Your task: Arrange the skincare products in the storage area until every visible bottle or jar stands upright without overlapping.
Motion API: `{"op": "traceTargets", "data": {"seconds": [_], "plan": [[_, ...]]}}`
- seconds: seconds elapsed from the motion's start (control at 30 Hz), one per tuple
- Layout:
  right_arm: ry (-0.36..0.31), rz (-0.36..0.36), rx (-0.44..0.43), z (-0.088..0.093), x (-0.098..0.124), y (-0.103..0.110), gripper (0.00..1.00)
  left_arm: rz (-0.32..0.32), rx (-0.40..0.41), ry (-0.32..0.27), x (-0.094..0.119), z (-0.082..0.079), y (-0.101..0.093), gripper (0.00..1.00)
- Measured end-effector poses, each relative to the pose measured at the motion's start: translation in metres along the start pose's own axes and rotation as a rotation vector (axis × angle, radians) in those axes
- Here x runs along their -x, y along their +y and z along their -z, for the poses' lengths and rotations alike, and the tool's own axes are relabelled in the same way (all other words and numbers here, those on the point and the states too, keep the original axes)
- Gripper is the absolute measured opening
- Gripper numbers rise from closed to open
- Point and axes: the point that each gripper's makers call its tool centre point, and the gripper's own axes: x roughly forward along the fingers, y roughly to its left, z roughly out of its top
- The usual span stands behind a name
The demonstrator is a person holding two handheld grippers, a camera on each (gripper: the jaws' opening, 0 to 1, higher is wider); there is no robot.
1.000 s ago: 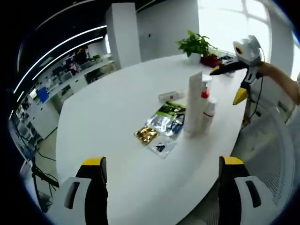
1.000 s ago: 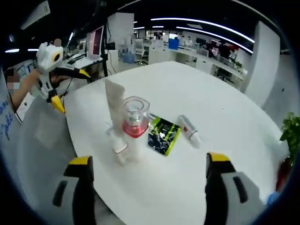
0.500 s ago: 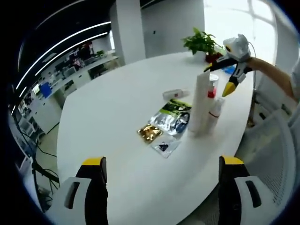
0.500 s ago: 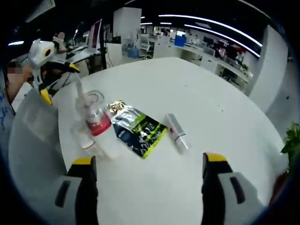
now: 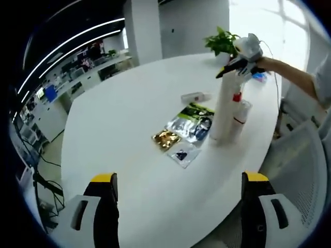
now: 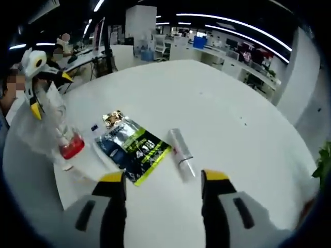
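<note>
Glossy foil sachets (image 5: 189, 125) lie on the smooth, matt white table (image 5: 124, 119).

No lettering could be read: print on the green-and-black sachet (image 6: 138, 152) and a red mark on the lying tube (image 6: 181, 153), mid-table (image 6: 222, 113), stayed too blurred.

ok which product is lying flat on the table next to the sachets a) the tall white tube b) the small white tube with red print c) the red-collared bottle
b: the small white tube lies on its side beside the sachets, while the tall tube stands upright.
</note>
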Motion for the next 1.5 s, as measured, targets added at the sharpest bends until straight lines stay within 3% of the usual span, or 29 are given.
{"op": "traceTargets", "data": {"seconds": [0.5, 0.67, 0.83, 1.03, 1.5], "plan": [[0.121, -0.049, 0.041, 0.008, -0.038, -0.025, 0.41, -0.008, -0.010, 0.027, -0.005, 0.002, 0.006, 0.97], [0.231, -0.070, 0.073, 0.023, -0.054, -0.031, 0.39, -0.009, -0.007, 0.039, -0.005, 0.006, 0.007, 0.97], [0.244, -0.080, 0.089, 0.023, -0.066, -0.037, 0.37, -0.005, 0.001, 0.045, -0.005, 0.008, 0.006, 0.97], [0.315, -0.096, 0.136, 0.028, -0.077, -0.042, 0.37, -0.012, 0.006, 0.050, -0.004, 0.011, 0.008, 0.97], [0.362, -0.160, 0.105, 0.027, -0.097, -0.044, 0.29, -0.015, 0.006, 0.055, -0.002, 0.013, 0.007, 0.97]]}}
